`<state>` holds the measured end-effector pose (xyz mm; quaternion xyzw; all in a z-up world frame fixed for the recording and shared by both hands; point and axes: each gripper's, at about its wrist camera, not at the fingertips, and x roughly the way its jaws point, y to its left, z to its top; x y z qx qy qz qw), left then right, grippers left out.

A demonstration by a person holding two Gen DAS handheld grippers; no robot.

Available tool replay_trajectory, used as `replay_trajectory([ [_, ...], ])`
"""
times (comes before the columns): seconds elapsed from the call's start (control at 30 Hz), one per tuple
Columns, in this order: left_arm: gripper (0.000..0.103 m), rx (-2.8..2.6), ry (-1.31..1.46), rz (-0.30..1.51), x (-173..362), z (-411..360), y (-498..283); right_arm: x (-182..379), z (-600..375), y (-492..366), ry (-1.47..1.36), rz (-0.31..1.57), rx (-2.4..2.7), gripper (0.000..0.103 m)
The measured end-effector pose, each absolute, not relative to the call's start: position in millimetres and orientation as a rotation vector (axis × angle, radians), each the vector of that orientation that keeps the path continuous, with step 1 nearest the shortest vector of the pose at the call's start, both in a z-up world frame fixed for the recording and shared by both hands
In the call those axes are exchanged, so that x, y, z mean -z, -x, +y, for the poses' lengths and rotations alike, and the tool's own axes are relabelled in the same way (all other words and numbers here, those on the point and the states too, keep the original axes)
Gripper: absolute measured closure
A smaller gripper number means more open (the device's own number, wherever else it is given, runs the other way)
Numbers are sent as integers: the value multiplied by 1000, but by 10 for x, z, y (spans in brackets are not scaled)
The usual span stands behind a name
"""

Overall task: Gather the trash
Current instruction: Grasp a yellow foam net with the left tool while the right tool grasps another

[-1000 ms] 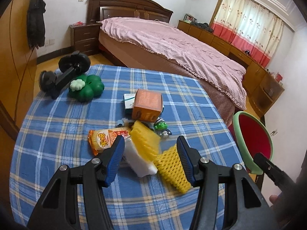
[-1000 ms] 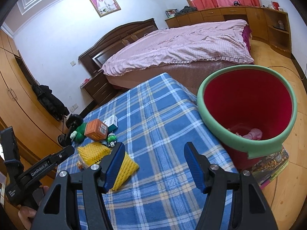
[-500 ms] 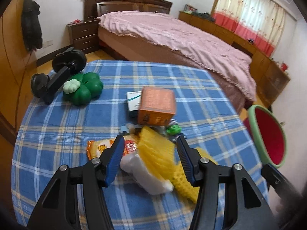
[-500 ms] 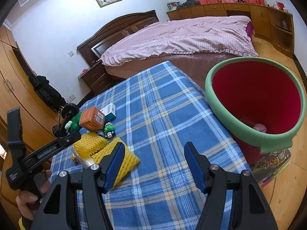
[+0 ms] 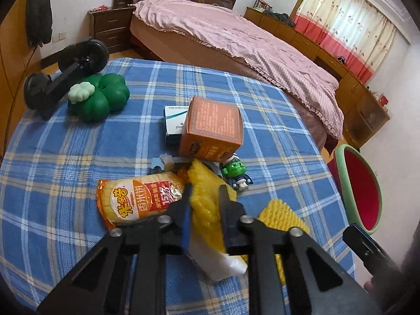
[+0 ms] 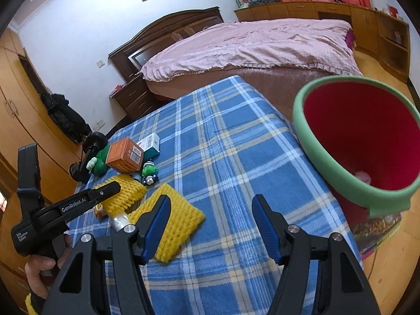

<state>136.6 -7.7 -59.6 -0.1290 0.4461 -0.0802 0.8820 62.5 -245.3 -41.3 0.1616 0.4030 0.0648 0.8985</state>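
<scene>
The left gripper (image 5: 204,204) is pinching a yellow foam net (image 5: 203,199) on the table w/ the blue plaid cloth (image 5: 65,157). Its two blue pads sit tight on both sides of the net. A white plastic bit (image 5: 218,261) sticks out under the net, close to the camera. From the right wrist view the same gripper shows as a black arm on the left, its tip on the net.

Just left of the net lies an orange snack bag (image 5: 139,199), touching it or nearly so. A second yellow foam net (image 6: 174,225) lies flat on the cloth, right of the held one, just beside it. Behind the nets is a small green toy figure (image 5: 236,172), then an orange box (image 5: 212,128) w/ a white & teal box (image 5: 174,124) tucked behind it. Far back on the left sit a green pumpkin toy (image 5: 98,97) & a black dumbbell (image 5: 65,73).

The right gripper (image 6: 211,225) is spread wide & holds nothing. It hangs over the cloth, its left pad over the edge of the flat net; can't tell if it touches.

The bin (image 6: 328,162) is red inside w/ a green rim. It stands off the right side of the table, by the bed (image 6: 249,44). Something small & pink (image 6: 363,176) lies at its bottom.
</scene>
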Motion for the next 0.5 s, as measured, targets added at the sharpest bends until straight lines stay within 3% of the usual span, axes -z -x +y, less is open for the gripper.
replay_trajectory([
  [0.1, 91, 184, 301, 898, 517, -30, -1306, 407, -2395, -658, -315, 834, -149, 36],
  [0.5, 92, 173, 353, 777, 190, 179, -1020, 592, -2204, -729, -301, 892, -202, 36],
])
